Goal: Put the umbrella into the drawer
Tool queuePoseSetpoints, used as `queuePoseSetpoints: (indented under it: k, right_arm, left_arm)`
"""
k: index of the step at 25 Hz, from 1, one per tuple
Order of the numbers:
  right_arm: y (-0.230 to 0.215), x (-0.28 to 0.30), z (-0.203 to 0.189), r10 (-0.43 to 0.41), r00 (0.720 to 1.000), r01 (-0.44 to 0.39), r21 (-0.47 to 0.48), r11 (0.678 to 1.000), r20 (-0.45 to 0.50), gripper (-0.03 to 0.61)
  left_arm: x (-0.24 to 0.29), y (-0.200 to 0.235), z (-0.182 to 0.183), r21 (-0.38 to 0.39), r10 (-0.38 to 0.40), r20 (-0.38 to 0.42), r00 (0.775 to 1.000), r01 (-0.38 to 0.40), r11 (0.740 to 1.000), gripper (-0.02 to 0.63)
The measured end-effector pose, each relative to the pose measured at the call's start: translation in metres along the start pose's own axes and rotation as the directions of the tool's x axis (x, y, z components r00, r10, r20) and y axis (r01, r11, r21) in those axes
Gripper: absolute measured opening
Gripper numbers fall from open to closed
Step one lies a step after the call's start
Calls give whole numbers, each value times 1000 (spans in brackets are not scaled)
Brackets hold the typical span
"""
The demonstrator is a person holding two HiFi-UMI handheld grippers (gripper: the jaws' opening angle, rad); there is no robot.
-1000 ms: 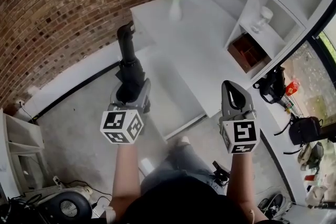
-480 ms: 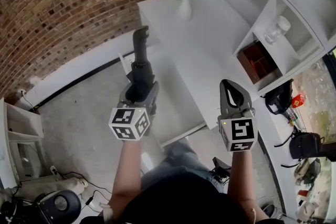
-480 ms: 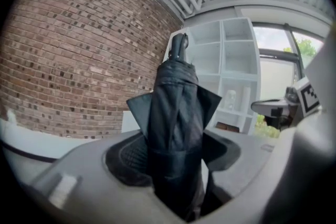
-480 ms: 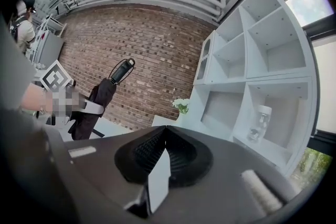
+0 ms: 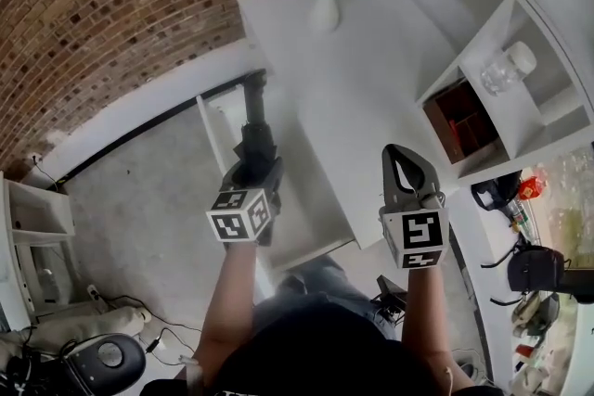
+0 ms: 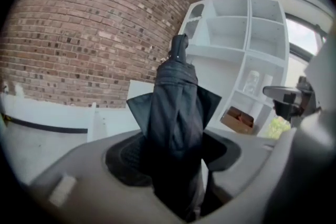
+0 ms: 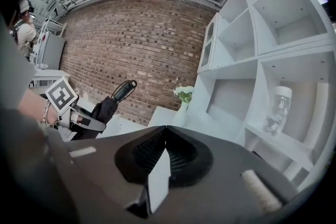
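The left gripper (image 5: 257,170) is clamped partway open round the bunched cloth of the folded black umbrella (image 5: 254,127). The right gripper (image 5: 403,155) is closed on nothing. The umbrella's handle (image 5: 253,86) points away, seemingly above the open drawer (image 5: 213,136) at the table's (image 5: 371,79) left edge. It looks light, with soft, slippery fabric over stiff ribs, so a hold mid-body or on the firm handle should slip least.
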State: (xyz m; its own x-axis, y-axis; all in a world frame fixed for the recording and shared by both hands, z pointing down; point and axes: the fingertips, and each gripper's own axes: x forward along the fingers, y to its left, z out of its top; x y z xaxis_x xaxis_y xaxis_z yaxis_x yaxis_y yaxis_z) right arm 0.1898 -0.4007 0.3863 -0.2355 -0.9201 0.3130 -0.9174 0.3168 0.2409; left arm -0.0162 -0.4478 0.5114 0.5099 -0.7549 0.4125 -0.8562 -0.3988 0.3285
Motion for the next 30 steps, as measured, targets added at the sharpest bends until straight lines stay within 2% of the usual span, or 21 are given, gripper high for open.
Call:
queuePoseSetpoints:
  k: [6, 11, 20, 26, 30]
  right_arm:
    - [-15, 34, -24, 35, 998, -34, 13, 999, -48, 3]
    - [-24, 56, -38, 64, 995, -63, 20, 998, -78, 3]
    - [-30, 79, -58, 112, 985, -110, 22, 994, -130, 3]
    - [-30, 90, -69, 134, 977, -134, 14, 991, -165, 3]
    - [-27, 92, -77, 145, 972, -146, 13, 989, -184, 3]
  left_arm:
    - [41, 12, -35, -49, 39, -105, 994, -44, 998, 258]
    - [68, 23, -64, -90, 57, -205, 977, -77, 993, 258]
    - [96, 49, -119, -211, 96, -369, 924, -183, 960, 258]
    - [106, 60, -156, -236, 102, -460, 882, -233, 944, 259]
    - [113, 65, -174, -245, 100, -495, 863, -249, 937, 259]
